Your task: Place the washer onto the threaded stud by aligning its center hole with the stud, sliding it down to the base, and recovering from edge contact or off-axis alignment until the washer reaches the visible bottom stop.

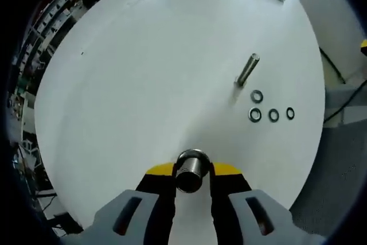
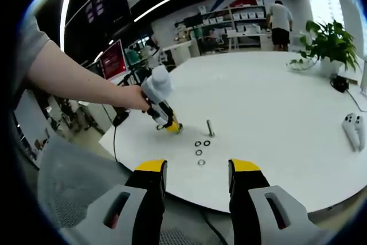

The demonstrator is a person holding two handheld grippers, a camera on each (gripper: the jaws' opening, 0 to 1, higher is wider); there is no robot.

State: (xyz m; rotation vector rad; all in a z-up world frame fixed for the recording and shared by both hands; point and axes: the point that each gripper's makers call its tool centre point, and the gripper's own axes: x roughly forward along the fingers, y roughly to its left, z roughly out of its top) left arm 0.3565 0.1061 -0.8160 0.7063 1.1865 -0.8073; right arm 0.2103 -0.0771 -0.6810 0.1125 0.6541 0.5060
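Here the left gripper [image 1: 193, 183] has its fingers clamped on a short threaded metal piece [image 1: 191, 170], seen end-on between the yellow pads; it looks like a nut or a stub of stud, and I cannot tell which. The right gripper [image 2: 196, 179] hangs off the near edge of the counter [image 2: 275, 101], its fingers apart and holding nothing.

Four washers [image 1: 256, 96] lie flat in a loose cluster on the white counter, near its right edge in the left gripper view. Just beside them stands the stud [image 1: 247, 69], apart from all four. In the right gripper view the same washers [image 2: 198, 152] sit near the front edge, with the stud [image 2: 210, 127] just behind them and the left gripper [image 2: 172, 126] to the left of it, held in a person's hand [image 2: 133, 97]. No washer is on the stud yet.

The washers are likely light, stiff and hard, thin steel rings that lie flush on a smooth top. That makes them awkward: fingers closing on the flat will tend to skate over them. The better hold is probably across the outer rim, edge to edge, leaving the centre hole free for the stud. A light pinch should do; the slick metal may pivot or flick away if gripped off-centre.
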